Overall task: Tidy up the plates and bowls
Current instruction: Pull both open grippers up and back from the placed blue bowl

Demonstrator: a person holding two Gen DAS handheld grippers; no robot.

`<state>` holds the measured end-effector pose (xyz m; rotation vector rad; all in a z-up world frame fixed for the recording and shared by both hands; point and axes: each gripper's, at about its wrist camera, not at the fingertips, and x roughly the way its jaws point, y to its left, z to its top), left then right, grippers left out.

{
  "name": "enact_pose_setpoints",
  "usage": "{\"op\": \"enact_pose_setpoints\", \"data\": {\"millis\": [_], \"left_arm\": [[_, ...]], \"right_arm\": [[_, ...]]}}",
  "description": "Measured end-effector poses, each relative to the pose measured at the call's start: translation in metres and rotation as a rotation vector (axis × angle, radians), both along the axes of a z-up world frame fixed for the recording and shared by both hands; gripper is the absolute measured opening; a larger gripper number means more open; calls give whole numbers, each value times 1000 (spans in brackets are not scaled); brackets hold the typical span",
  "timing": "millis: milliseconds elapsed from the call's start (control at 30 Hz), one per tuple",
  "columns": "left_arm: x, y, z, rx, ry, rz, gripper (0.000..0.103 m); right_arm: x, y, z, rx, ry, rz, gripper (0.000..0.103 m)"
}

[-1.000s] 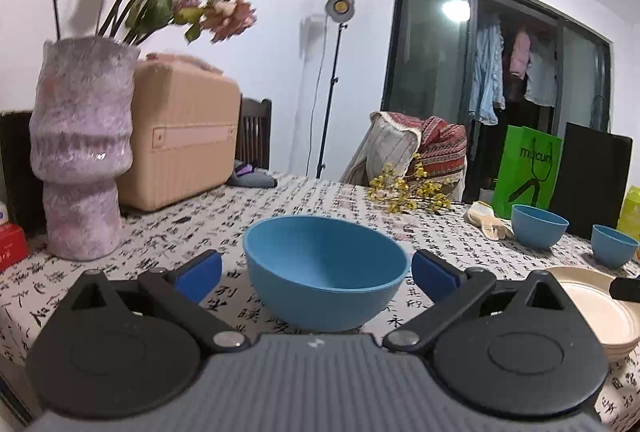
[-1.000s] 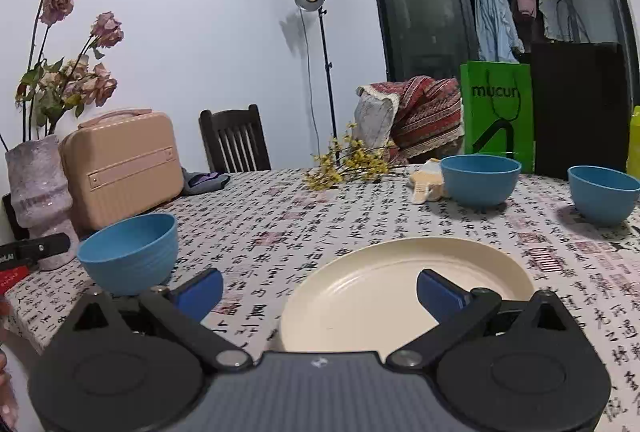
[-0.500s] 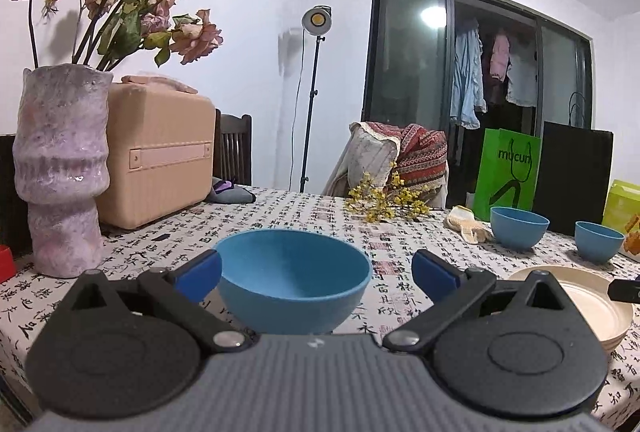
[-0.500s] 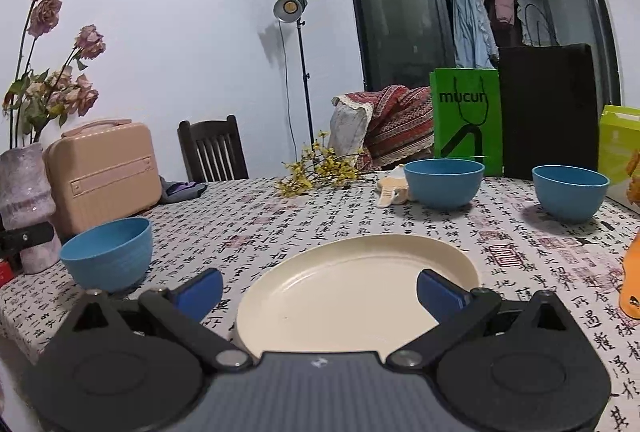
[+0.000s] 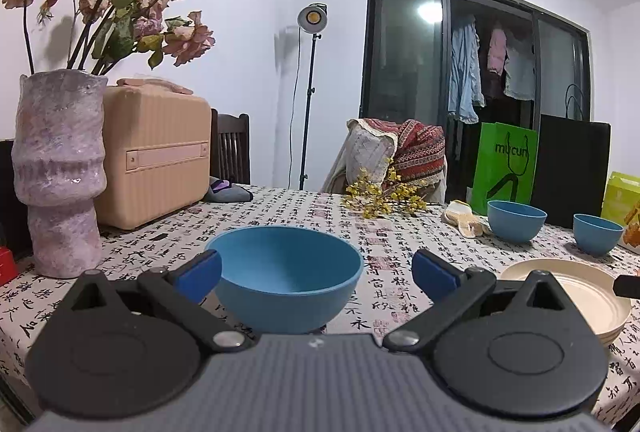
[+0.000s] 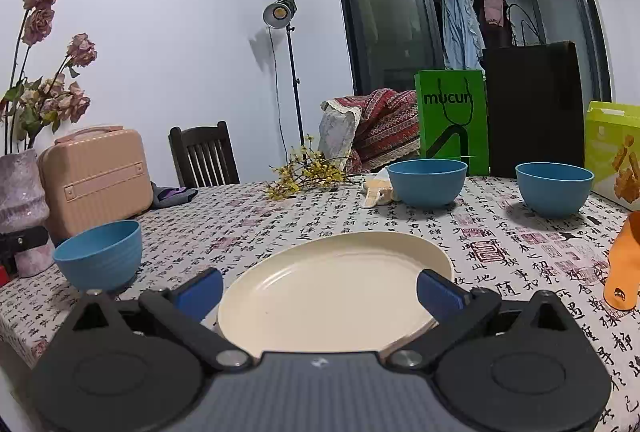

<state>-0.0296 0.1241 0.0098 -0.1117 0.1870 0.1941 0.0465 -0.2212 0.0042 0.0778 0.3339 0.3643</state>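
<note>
A blue bowl (image 5: 288,280) stands on the patterned tablecloth between the fingers of my open left gripper (image 5: 316,274), closer to the left fingertip (image 5: 198,274). A stack of cream plates (image 6: 332,272) lies between the fingers of my open right gripper (image 6: 320,290), and neither finger presses on it. The same stack (image 5: 580,296) shows at the right of the left wrist view. The near bowl (image 6: 100,256) appears at the left of the right wrist view. Two more blue bowls (image 6: 426,182) (image 6: 554,188) stand farther back.
A tall purple vase (image 5: 58,176) with dried roses and a beige case (image 5: 154,152) stand at the left. Yellow flowers (image 5: 380,196), a green bag (image 6: 454,120), a black bag (image 6: 536,108) and a yellow box (image 6: 612,152) line the far edge. An orange object (image 6: 624,268) lies at the right.
Both grippers have shifted a little to the right, so the bowl and the plates sit further left in their views. Both stay open; bowl and plates have not moved.
</note>
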Motion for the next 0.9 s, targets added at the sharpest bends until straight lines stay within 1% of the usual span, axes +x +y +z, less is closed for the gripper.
{"op": "enact_pose_setpoints", "data": {"millis": [267,433,567,900], "left_arm": [[3,-11,3,27,3,-20,103],[10,-18,6,24,-8,-43,103],[15,-26,7,24,-2,-62,103],[24,-49,13,43,-20,-118,103]], "right_arm": [[-4,-10,0,6,-9,-26,103],[-3,-20,2,20,-19,-54,103],[-4,-27,1,23,-19,-67,103],[-5,-43,0,31,-22,-96,103]]}}
